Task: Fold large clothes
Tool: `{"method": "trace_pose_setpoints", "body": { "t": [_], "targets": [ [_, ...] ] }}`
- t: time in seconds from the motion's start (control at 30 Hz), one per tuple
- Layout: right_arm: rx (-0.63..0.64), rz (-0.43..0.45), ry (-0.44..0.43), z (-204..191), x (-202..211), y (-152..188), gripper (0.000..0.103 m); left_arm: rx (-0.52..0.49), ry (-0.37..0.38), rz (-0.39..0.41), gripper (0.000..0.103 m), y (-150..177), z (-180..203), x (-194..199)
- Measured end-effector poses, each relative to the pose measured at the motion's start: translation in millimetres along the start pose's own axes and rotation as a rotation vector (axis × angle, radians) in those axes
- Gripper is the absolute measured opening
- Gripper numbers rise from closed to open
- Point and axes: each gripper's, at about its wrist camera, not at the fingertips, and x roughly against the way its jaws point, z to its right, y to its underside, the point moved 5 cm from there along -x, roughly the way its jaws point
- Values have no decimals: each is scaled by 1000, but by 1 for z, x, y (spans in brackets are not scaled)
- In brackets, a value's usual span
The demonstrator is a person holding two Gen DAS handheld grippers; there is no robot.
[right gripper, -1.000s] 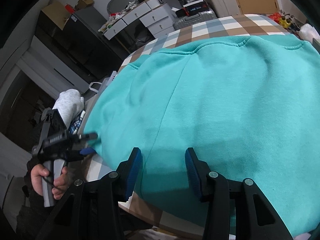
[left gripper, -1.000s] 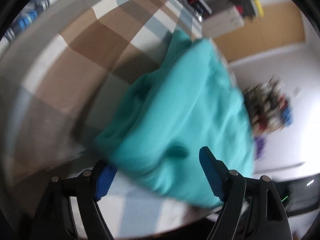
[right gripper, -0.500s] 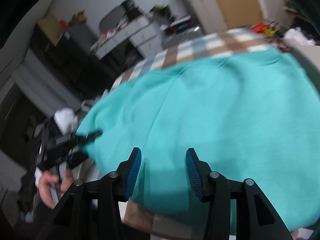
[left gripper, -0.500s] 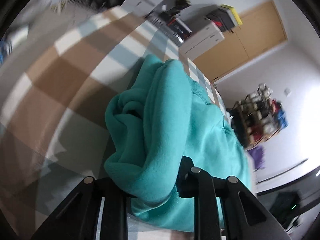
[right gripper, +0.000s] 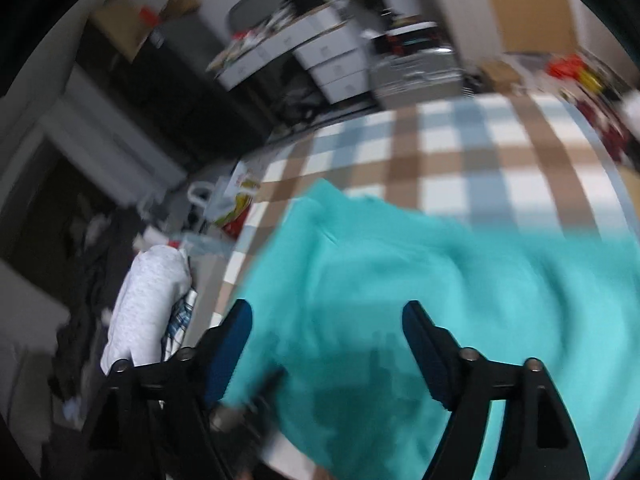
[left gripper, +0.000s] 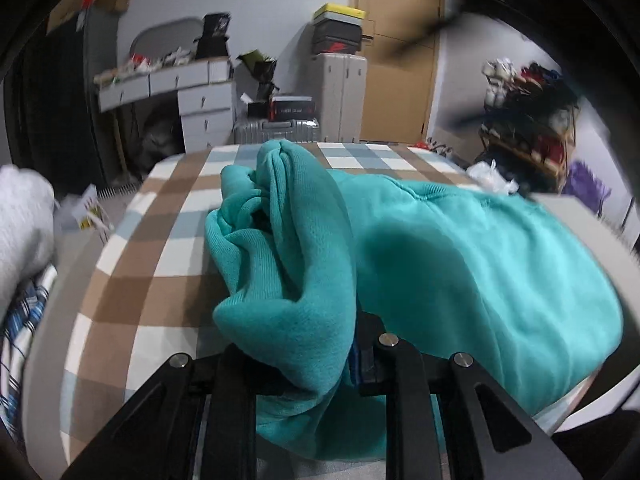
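Since the earlier frame, a bunched edge of the teal fleece sweatshirt has been clenched in the left gripper and lifted off the checked bedcover, apparently to be folded across. Jaws of the right gripper have just been opening; nothing is pressed between them.

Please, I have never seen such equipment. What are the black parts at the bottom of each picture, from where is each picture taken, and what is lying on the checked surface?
No robot here: a person holds a two-finger gripper in each hand, each with a camera looking along its fingers. The left camera shows the left gripper shut on a bunched fold of the turquoise sweatshirt, which lies on the checked cover. The right camera, blurred, shows the right gripper open above the same sweatshirt, gripping nothing; its jaws have just been opening. Drawers and suitcases stand behind.
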Motion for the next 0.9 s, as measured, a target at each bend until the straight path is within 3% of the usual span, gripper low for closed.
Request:
{"method": "trace_pose_setpoints", "body": {
  "t": [0.13, 0.23, 0.37, 0.5, 0.53, 0.6, 0.8, 0.9],
  "targets": [
    [138, -205, 101, -53, -71, -44, 78, -104, -67, 16, 16, 3, 5, 6],
    [192, -360, 232, -73, -133, -55, 78, -102, -69, 15, 16, 2, 1, 8],
    [315, -562, 459, -76, -199, -44, 78, -132, -90, 11, 16, 1, -1, 10],
    [408, -694, 605, -66, -234, -23, 76, -141, -94, -9, 16, 1, -3, 10],
    [440, -702, 638, -65, -238, -20, 73, -125, -87, -24, 16, 1, -5, 9],
    [477, -692, 631, -69, -243, -17, 42, -65, -49, -40, 16, 0, -11, 13],
    [521, -548, 548, -83, -224, -21, 28, 55, -46, -62, 12, -4, -52, 35],
    [420, -433, 405, -96, -207, -36, 27, 108, -58, -26, 12, -14, -84, 62]
  ]
}}
